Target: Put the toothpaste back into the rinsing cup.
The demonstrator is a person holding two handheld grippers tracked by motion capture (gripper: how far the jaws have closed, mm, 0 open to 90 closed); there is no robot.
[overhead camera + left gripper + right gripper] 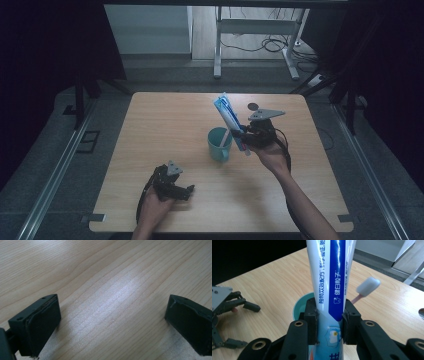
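Toothpaste tube [329, 290] clamped in the right gripper [329, 325], right above the teal cup [219, 144]
Loads of bare table [160, 130] around; left gripper [112, 322] gapes empty near the front edge, cup mostly hidden behind the tube, toothbrush [367, 287] blurry

Place: a lab or recording room, not a home.
Bench: one bare light-wood bench [165, 130] standing alone on grey floor.
Surround: dark curtains [45, 60] close off left and right.
Far side: white metal desk frame [260, 30] with loose cables [270, 45] on the floor.
Floor: metal rails [55, 175] run along both sides.
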